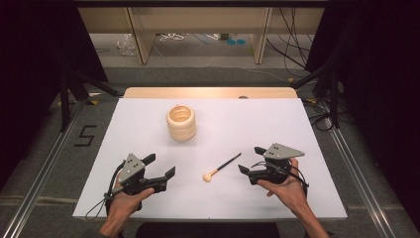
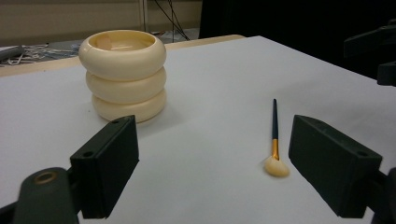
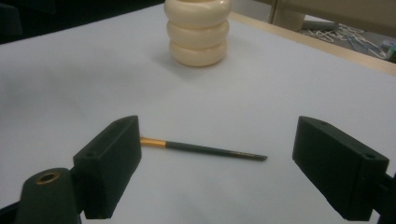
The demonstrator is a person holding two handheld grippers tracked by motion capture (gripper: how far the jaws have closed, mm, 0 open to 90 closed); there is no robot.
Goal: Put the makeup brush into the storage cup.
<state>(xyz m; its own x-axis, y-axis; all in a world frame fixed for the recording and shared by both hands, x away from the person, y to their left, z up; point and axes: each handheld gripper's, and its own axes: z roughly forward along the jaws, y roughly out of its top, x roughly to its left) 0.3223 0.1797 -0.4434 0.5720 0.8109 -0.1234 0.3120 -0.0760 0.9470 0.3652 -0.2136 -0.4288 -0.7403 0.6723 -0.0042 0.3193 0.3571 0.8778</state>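
Note:
A cream ribbed cup shaped like three stacked rings stands upright on the white table top. A small makeup brush with a dark handle, a gold ferrule and a pale tuft lies flat nearer the front, between the two hands. My left gripper rests at the front left, open, nothing between its jaws. My right gripper rests at the front right, open, with the brush handle lying on the table ahead of its jaws and the tuft hidden behind the left jaw.
The white top covers a wooden table whose far edge shows beyond the cup. Dark curtains, metal floor rails and cables surround the table. A hand holds each gripper near the front edge.

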